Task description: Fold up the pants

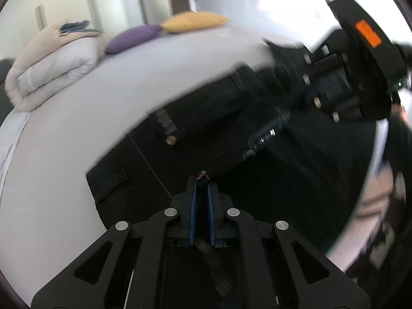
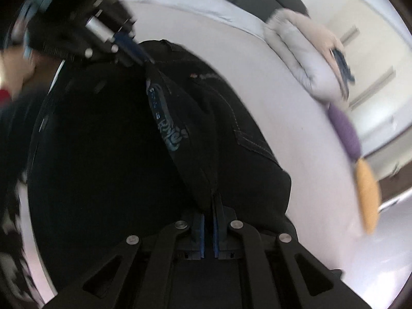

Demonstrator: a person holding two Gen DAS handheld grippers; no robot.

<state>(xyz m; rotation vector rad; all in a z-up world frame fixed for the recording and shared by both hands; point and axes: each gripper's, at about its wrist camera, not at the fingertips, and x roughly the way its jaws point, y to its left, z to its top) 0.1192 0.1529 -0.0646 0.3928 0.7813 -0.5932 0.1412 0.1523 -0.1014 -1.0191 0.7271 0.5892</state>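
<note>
Black pants (image 2: pixel 108 154) with pale stitching lie spread and bunched ahead of the right gripper (image 2: pixel 209 206); a printed waistband strip stretches taut between both grippers' closed pads.

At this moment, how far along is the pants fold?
Early to midway. Both claws are shut on the black pants: the left claw and right claw each pinch fabric and lift a fold off the bed. No finished, flat fold is visible, so laying down and smoothing remain.
</note>
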